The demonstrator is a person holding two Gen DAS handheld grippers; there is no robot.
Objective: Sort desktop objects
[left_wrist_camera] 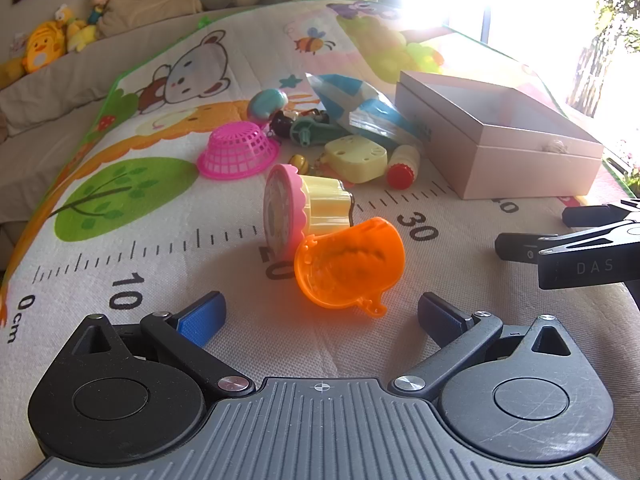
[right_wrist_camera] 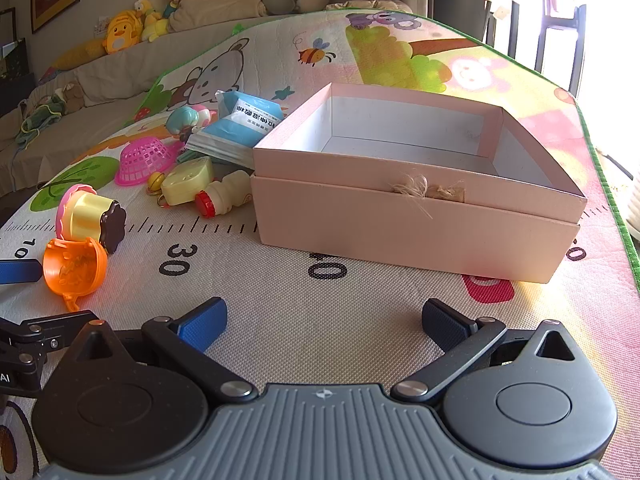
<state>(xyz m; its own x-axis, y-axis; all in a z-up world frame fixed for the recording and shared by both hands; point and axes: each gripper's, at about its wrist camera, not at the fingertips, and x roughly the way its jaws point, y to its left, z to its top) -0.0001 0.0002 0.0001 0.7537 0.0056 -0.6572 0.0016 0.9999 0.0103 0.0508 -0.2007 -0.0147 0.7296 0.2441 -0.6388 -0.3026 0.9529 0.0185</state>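
Observation:
My left gripper [left_wrist_camera: 322, 314] is open and empty, its blue pads just short of an orange toy shell [left_wrist_camera: 348, 266] lying on the play mat. A pink and yellow cupcake toy [left_wrist_camera: 304, 208] lies on its side behind the shell. My right gripper [right_wrist_camera: 324, 322] is open and empty over bare mat, in front of an open pink box [right_wrist_camera: 416, 216] that is empty inside. The shell [right_wrist_camera: 74, 270] and cupcake toy [right_wrist_camera: 88, 216] show at the left of the right wrist view. The right gripper [left_wrist_camera: 532, 236] shows at the left view's right edge.
A pile sits left of the box [left_wrist_camera: 492, 140]: a pink basket [left_wrist_camera: 236, 152] upside down, a yellow cheese toy [left_wrist_camera: 356, 158], a small red-capped bottle [left_wrist_camera: 404, 166], a blue packet [left_wrist_camera: 356, 104], small figurines [left_wrist_camera: 268, 104]. A sofa with plush toys [right_wrist_camera: 124, 32] lies behind the mat.

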